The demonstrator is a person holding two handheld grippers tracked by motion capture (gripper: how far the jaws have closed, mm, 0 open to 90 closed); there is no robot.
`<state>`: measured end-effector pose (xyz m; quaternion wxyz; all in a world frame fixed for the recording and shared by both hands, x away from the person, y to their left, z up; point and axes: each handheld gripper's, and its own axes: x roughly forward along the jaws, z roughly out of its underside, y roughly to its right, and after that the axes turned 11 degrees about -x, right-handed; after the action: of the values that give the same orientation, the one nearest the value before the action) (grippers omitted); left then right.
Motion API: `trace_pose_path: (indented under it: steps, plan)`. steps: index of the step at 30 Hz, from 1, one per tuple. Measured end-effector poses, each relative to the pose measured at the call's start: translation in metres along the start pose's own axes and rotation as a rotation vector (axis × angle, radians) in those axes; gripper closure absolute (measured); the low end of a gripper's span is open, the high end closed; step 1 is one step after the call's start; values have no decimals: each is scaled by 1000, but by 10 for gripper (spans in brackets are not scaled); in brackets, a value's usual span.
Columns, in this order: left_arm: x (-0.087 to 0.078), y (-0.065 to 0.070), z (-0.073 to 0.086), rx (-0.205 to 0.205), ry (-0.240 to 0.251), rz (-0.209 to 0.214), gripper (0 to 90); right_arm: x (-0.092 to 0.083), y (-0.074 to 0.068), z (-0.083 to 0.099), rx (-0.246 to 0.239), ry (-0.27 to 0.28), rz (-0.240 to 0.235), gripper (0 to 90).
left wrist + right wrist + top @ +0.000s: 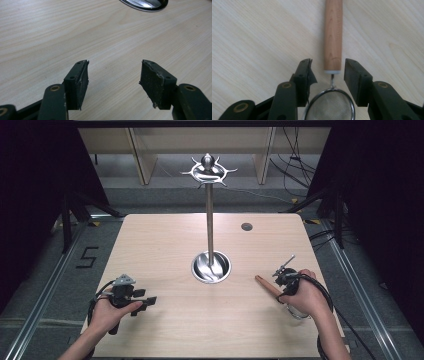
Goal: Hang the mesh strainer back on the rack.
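Strainer (329,110) with round wire-mesh bowl and wooden handle (333,35) lies flat on the light wooden table (170,245), right front area, handle end pointing toward the table centre. Right gripper (327,75) sits low over it, jaws parted on either side of the spot where the handle meets the thin metal neck; small gaps show on both sides, so nothing is gripped. In the high view the right hand (305,295) covers the mesh bowl, with the handle sticking out up-left of it. Left gripper (113,81) is at the left front of the table, held in the left hand (107,312), jaws spread wide over bare wood, empty. Metal utensil stand (209,195) is upright at table centre: round shiny base dish (211,267), slim pole, ring of hooks (207,170) at the top, hooks bare. Edge of the base dish appears at the top of the left gripper view. Small dark round grommet (246,226) sits in the tabletop far right of the pole.
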<state>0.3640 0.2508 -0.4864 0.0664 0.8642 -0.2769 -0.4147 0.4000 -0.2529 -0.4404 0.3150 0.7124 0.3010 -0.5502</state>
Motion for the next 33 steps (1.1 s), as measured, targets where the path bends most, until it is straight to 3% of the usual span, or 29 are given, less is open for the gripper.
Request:
trace_pose_path:
  steps: [2, 3, 5, 6, 8, 12, 15, 16, 19, 22, 23, 26, 33]
  plan:
    - [-1, 1, 1, -3, 5, -16, 383, 1, -2, 0, 4, 0, -6, 566]
    - [-1, 0, 1, -1, 11, -2, 383, 2, -3, -1, -15, -7, 0, 554]
    - [-4, -2, 0, 11, 1, -4, 383, 1, -4, -2, -3, -15, 4, 553]
    - [-4, -1, 0, -5, 9, -3, 383, 1, -3, -3, -6, -15, 16, 553]
    - [-5, -3, 0, 16, -3, -6, 383, 2, -2, -5, -7, -17, 36, 554]
    - [-4, -3, -1, 19, -8, -18, 383, 14, -3, -9, -16, -48, 24, 544]
    - [-2, -3, 0, -2, 7, -7, 382, 18, -2, -10, -21, -59, 7, 546]
    - [-4, -4, 0, 17, -7, -6, 382, 22, 0, -11, -27, -67, 1, 553]
    - [-3, -3, 0, -6, -1, -9, 383, 25, 1, -12, -27, -63, 3, 577]
    - [-5, -4, 1, -2, 6, -7, 382, 30, 1, -15, -21, -65, 3, 609]
    - [-6, -5, 0, 19, -12, -8, 383, 31, 0, -16, -20, -68, 8, 617]
    - [-6, -5, 1, 8, -4, -5, 382, 32, 1, -18, -41, -73, 5, 657]
    - [-6, -4, 2, -4, 11, -12, 382, 34, -1, -19, -38, -82, 0, 682]
